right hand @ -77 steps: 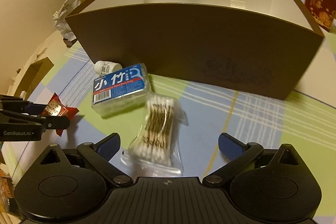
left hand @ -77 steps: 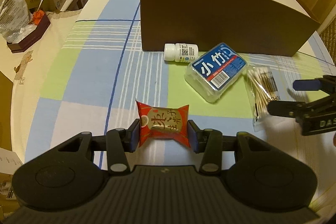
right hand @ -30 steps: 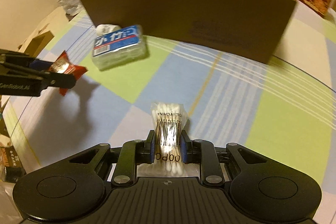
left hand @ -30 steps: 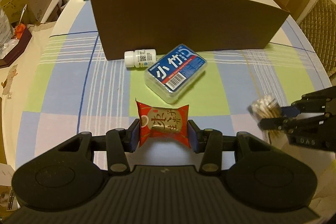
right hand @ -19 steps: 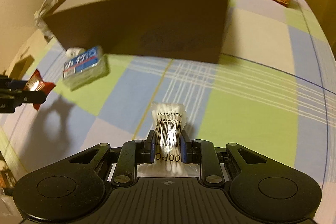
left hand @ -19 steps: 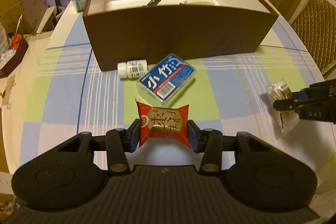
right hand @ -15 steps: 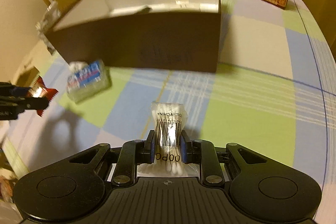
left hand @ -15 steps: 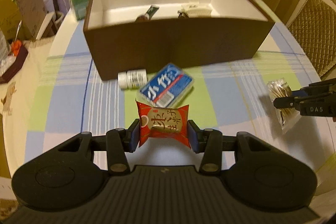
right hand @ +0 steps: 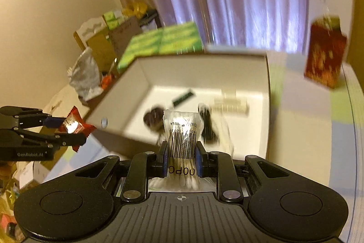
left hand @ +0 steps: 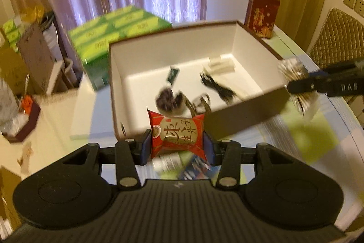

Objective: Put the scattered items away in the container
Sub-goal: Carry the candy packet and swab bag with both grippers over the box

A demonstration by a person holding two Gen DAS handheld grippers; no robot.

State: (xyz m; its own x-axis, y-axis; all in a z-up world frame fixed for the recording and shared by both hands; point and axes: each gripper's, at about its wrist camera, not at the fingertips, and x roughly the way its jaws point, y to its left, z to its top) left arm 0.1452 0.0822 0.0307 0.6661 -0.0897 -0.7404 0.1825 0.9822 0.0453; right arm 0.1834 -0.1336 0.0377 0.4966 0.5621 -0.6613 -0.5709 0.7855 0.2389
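My left gripper is shut on a red snack packet held in the air just in front of the brown box's near wall. The brown box has a white inside holding a dark cable, a white block, a dark sachet and other small items. My right gripper is shut on a clear bag of cotton swabs, raised over the box's near right edge. Below the left gripper, blurred, lie a white pill bottle and a blue toothpick box.
A green carton stands behind the box on the left, a red gift bag behind it on the right. A dark tray with a plastic bag sits at the far left. A padded chair is at the right.
Both grippers have risen and moved toward the box with their loads, so its inside shows from above. The bottle and toothpick box have dropped below the left gripper in view.
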